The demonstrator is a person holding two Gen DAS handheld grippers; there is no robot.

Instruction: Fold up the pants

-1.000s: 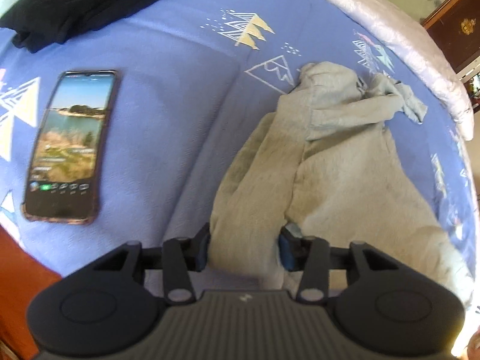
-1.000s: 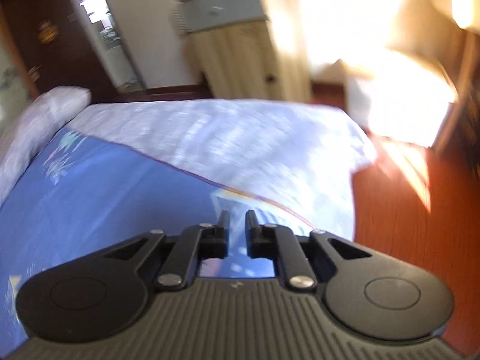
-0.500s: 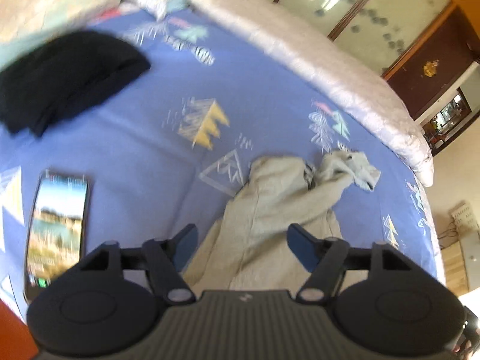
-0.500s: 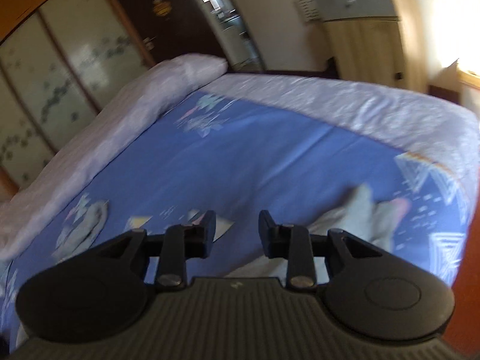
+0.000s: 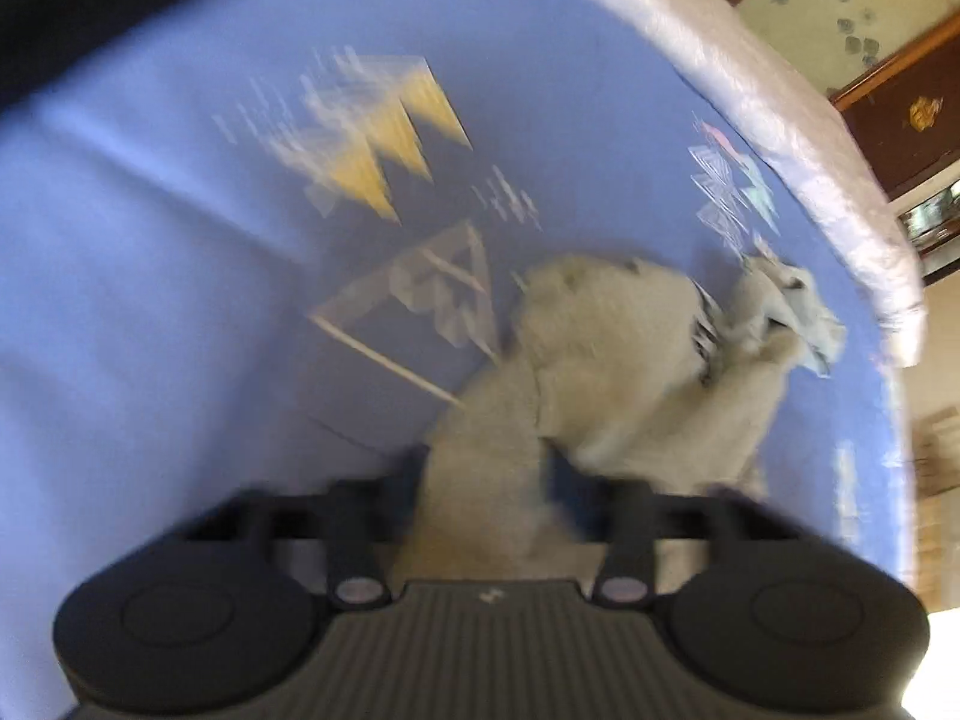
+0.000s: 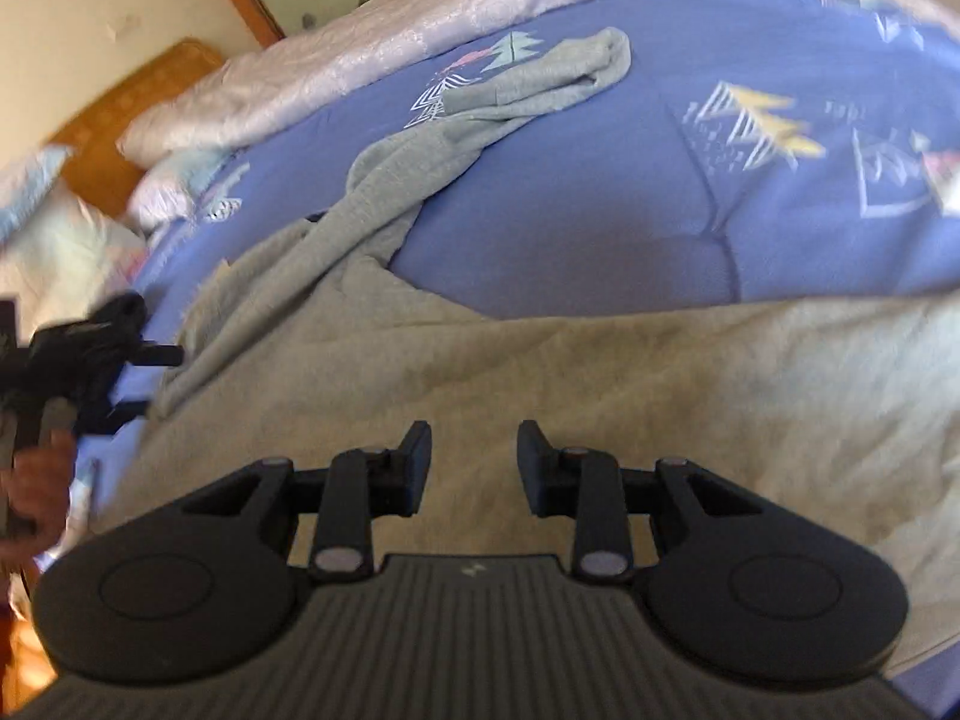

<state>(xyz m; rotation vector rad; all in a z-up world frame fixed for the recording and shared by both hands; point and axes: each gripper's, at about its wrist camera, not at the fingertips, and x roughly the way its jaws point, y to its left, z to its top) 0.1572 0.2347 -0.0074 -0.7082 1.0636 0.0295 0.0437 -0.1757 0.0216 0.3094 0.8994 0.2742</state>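
Left gripper (image 5: 483, 480) went from spread wide to straddling a pants (image 5: 624, 372) fold, grip unclear through blur. Right gripper (image 6: 474, 456) now over pants, parted, empty.

Grey pants (image 6: 540, 360) lie rumpled on the bed's blue patterned sheet (image 6: 600, 228).

Grey pants (image 6: 492, 360) (rumpled) on bed

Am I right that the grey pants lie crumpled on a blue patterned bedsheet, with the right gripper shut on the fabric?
Not quite. The right gripper is open, its fingers apart above the grey pants, as the right wrist view shows. The pants do lie crumpled on the blue patterned bedsheet.
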